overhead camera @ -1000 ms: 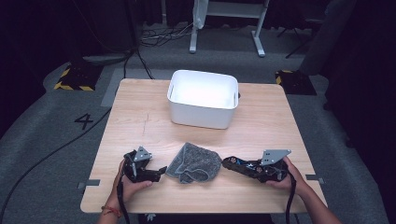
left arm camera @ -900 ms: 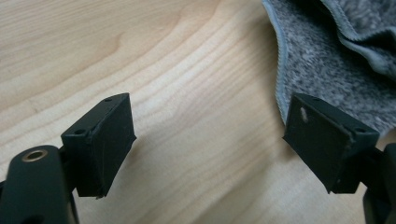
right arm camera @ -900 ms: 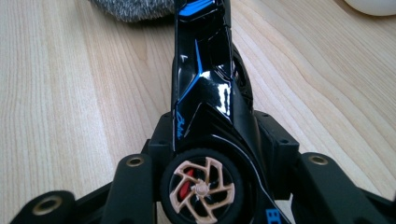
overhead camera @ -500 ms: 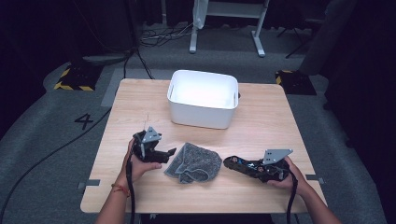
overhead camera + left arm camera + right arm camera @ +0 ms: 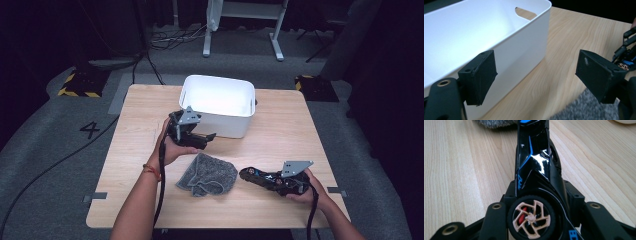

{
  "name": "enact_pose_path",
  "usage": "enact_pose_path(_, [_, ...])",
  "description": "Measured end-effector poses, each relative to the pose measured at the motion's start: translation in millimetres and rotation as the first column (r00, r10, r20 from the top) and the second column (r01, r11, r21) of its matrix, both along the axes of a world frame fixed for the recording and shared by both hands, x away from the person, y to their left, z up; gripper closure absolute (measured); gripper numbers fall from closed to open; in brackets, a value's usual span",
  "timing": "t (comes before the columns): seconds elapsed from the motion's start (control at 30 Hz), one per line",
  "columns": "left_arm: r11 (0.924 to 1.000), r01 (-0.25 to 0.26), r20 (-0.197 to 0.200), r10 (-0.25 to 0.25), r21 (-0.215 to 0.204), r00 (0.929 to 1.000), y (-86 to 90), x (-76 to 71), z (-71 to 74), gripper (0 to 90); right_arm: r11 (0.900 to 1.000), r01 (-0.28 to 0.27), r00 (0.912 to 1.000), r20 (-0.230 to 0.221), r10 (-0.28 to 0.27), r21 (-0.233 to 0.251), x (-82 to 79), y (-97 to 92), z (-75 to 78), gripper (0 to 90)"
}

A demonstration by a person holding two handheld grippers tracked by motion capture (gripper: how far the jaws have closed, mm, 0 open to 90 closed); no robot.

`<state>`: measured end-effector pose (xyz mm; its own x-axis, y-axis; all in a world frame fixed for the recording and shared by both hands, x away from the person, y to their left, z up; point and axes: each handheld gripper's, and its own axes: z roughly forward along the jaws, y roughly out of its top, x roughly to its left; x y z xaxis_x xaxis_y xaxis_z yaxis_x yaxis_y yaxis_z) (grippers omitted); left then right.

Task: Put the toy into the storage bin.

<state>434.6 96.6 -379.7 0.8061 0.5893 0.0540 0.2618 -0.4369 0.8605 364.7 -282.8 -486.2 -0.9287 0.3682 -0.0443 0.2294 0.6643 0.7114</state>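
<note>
My left gripper (image 5: 204, 139) hangs in the air just in front of the white bin (image 5: 220, 126), near its left corner. Its jaws stand open with nothing between them; in the left gripper view (image 5: 539, 77) they frame the bin's wall (image 5: 519, 57) and bare table. My right gripper (image 5: 270, 180) rests low at the front right, shut on a black toy car (image 5: 254, 175) with blue trim. In the right gripper view the car (image 5: 534, 167) runs away from me, its tan-spoked wheel (image 5: 531, 218) between the pads. A crumpled grey cloth (image 5: 207, 174) lies between the two hands.
The wooden table (image 5: 290, 130) has bare room to the right of the bin and along its left side. Cables cross the grey floor (image 5: 65, 160) to the left. A white stand (image 5: 240, 15) is behind the table.
The left hand has lifted its gripper off the front-left of the table and carried it up and away towards the bin. The right hand, the car and the cloth have stayed put.
</note>
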Motion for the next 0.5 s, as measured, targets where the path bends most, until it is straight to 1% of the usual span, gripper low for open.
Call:
enact_pose_path(0.1, [0.9999,0.017,-0.002,-0.017,-0.001,0.9998,-10.3,6.1,3.0,16.9,1.0000,0.000,1.0000,0.002,0.000,-0.007,-0.5,-0.1,0.2,57.2])
enact_pose_path(0.2, [0.9994,0.032,0.007,-0.032,0.011,0.9995,-18.9,11.8,5.9,17.0,1.0000,-0.001,1.0000,0.000,0.001,-0.006,-0.2,0.0,-0.1,57.2])
enact_pose_path(0.27, [0.9994,0.034,0.010,-0.034,0.008,0.9994,-22.4,15.0,7.7,17.5,1.0000,-0.002,1.0000,-0.001,0.002,-0.007,0.0,0.0,-0.3,57.2])
enact_pose_path(0.3, [0.9989,0.046,0.015,-0.046,0.005,0.9988,-25.0,16.3,8.9,17.6,1.0000,-0.001,1.0000,0.000,0.001,-0.008,-0.1,0.1,-0.2,57.2])
enact_pose_path(0.33, [0.9985,0.051,0.023,-0.051,0.020,0.9984,-27.5,17.2,9.5,17.8,0.9999,-0.002,1.0000,0.000,0.002,-0.011,-0.1,0.3,-0.3,57.2])
enact_pose_path(0.4, [0.9974,0.060,0.010,-0.060,0.041,0.9981,-32.2,21.7,9.3,18.1,1.0000,0.000,1.0000,-0.004,0.000,-0.009,0.1,0.3,-0.4,57.2])
enact_pose_path(0.43, [0.9972,0.055,0.012,-0.056,0.051,0.9983,-33.7,24.1,9.0,18.2,1.0000,-0.001,1.0000,-0.006,0.001,-0.008,0.3,0.3,-0.6,57.2])
enact_pose_path(0.5, [0.9974,0.053,-0.004,-0.053,0.049,0.9986,-35.9,29.5,7.7,19.3,1.0000,-0.003,1.0000,-0.008,0.002,-0.006,0.7,0.2,-1.0,57.2])
